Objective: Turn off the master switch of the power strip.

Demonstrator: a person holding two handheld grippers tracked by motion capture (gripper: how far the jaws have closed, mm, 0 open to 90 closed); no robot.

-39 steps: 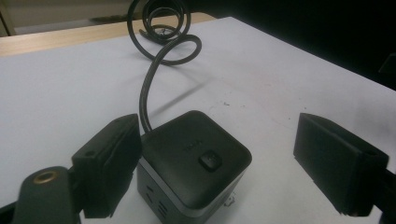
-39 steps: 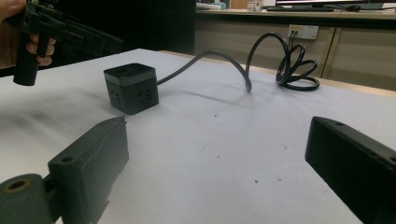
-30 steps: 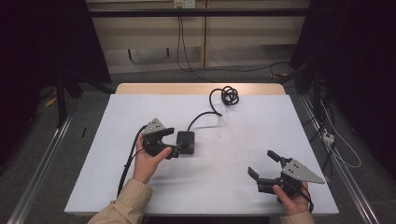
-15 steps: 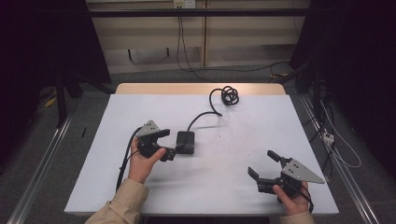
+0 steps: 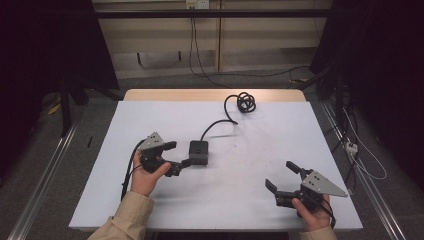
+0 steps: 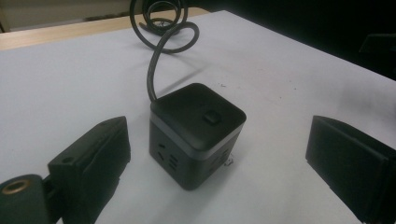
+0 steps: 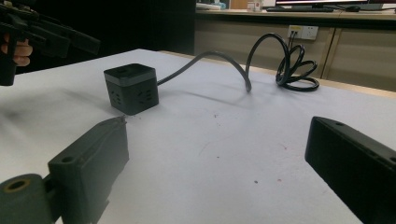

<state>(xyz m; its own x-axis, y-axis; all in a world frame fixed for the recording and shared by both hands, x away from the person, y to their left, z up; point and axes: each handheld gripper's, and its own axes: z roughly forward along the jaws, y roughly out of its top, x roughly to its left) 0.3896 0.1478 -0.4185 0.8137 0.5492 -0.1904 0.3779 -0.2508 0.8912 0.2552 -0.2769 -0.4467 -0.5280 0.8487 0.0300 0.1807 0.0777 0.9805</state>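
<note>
- Left gripper (image 5: 176, 156): seen in the high view at about 8 o'clock from the table's centre, held in the person's left hand (image 5: 146, 176). Jaws stand wide apart and point toward 3 o'clock. Its cable trails back toward 7 o'clock along the sleeve.
- Power cube (image 5: 198, 152): a black cube-shaped socket block, upright on the white table (image 5: 100, 170), just beside the left gripper's jaw tips at their 3 o'clock. In the left gripper view the power cube (image 6: 196, 133) sits between the two open jaws and ahead of them, a gap showing on each side; no contact is visible. A button shows on its top face, socket slots on its side faces.
- Cord (image 5: 220, 122): black, leaves the cube's far side toward 1 o'clock, arches above the surface and ends in a loose coil (image 5: 245, 101) at the table's far edge, at about 12 o'clock.
- Right gripper (image 5: 285, 181): at about 4 to 5 o'clock from the table's centre, near the front edge, held in the right hand (image 5: 312, 215). Jaws stand wide apart, pointing toward 10 o'clock, with nothing between them but bare table. Well apart from the cube.
- Right gripper view: the power cube (image 7: 131, 88) lies at about 10 o'clock beyond the jaws, with the left gripper (image 7: 44, 35) farther off at the upper left.
</note>
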